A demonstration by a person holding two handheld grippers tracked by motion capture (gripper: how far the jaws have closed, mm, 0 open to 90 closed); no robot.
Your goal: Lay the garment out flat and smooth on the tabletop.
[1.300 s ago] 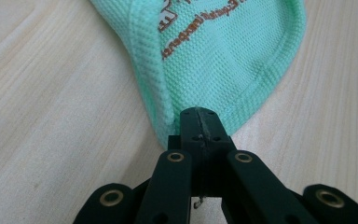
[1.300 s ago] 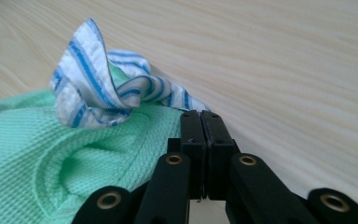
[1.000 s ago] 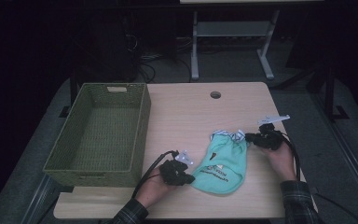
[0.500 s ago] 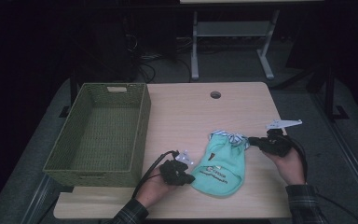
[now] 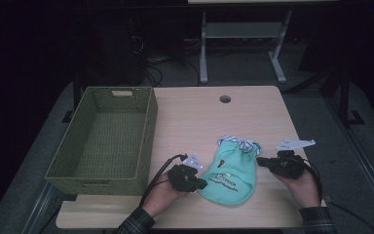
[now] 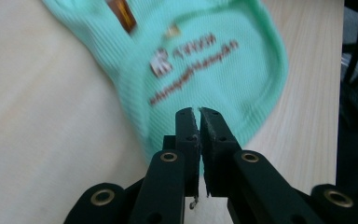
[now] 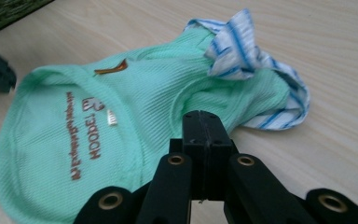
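A small mint-green ribbed garment (image 5: 230, 175) with a blue-and-white striped collar and brown printed lettering is laid flat on the pale wood-grain table (image 5: 199, 117), to the right of a woven green basket (image 5: 108, 141). The left hand-held gripper (image 6: 197, 112) is seen pressed together over the garment's hem; whether cloth is pinched cannot be told. The right hand-held gripper (image 7: 207, 122) is pressed together, nothing seen between its jaws; compared with a second ago it is found farther right, off the garment's edge. The room behind is dark.
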